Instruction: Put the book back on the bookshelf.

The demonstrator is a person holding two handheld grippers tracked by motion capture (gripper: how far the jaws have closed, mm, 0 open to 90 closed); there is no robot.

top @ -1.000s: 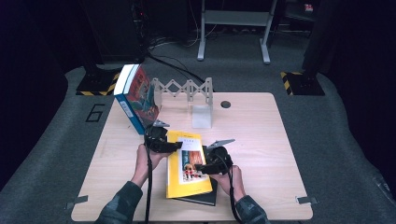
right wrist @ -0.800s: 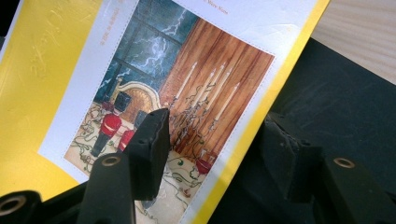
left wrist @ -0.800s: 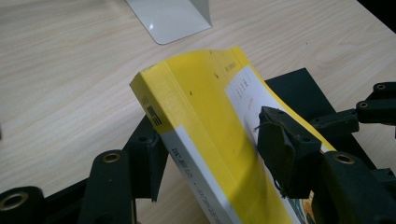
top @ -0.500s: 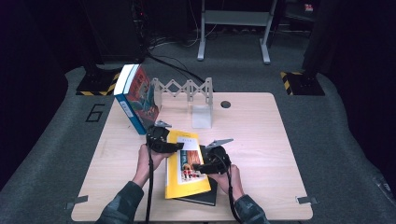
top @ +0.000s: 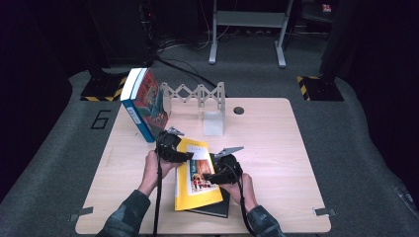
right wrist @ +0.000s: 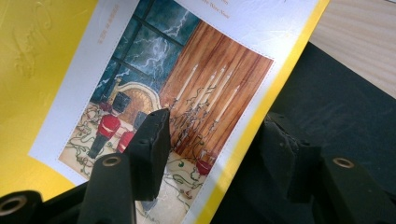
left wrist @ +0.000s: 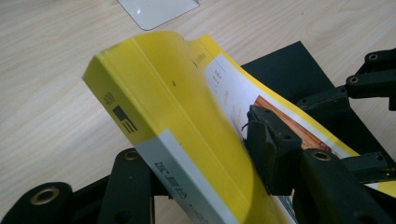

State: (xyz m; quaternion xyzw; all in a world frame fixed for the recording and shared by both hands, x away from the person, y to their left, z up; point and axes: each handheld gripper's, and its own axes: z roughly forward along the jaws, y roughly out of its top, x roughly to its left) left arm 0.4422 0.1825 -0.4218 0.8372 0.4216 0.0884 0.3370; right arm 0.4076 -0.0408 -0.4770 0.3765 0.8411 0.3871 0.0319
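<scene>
The table (top: pixel 276 148) is pale wood-grain laminate, smooth and matt, with a soft sheen under the light. The yellow book (left wrist: pixel 182 107) has a paper cover, slightly glossy, its spine creased; the picture panel (right wrist: pixel 187 88) on its front is printed paper with a faint shine. Under it lies a black book (right wrist: pixel 336 116) with a matt, finely grained cover. Both grippers (top: pixel 170 145) (top: pixel 225 170) are matt black plastic with small metal rivets. The folding rack (top: pixel 195 94) looks like bare grey metal. The floor (top: pixel 356 128) is rough grey carpet.
</scene>
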